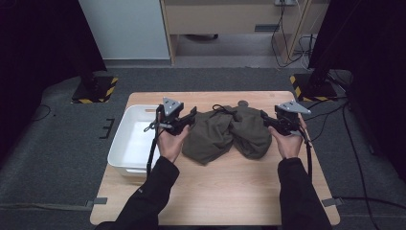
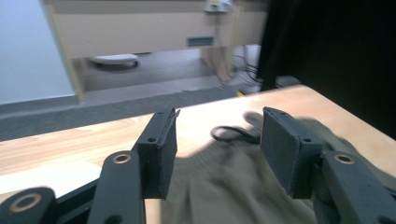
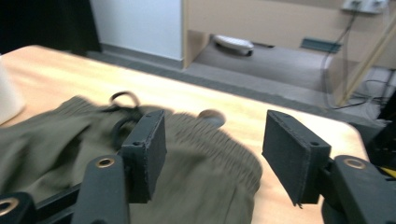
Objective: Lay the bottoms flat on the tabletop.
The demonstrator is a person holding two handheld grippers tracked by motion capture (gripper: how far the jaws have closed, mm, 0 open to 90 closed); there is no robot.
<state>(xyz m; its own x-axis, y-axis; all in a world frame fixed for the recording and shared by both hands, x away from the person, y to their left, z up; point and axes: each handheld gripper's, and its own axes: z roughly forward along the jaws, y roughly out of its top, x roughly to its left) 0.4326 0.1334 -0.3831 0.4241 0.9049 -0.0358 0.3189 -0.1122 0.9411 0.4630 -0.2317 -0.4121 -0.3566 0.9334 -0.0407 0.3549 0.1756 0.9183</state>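
Olive garment (image 1: pixel 227 134), bunched mid-table right of the white bin (image 1: pixel 125 143), released: left gripper (image 1: pixel 191 116) and right gripper (image 1: pixel 266 120) flank it unclenched, binning apparently outstanding.

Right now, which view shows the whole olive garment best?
The high view: the olive garment lies whole on the table between both grippers. The left gripper view shows blurred cloth and a drawstring loop; the right gripper view shows its gathered waistband.

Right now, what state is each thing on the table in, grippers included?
Olive garment: crumpled in a heap mid-table, not held.
Drawstring: loose, looped on the table.
White bin: upright, nothing visible inside.
Left gripper: open, nothing between its pads.
Right gripper: open, nothing between its pads.
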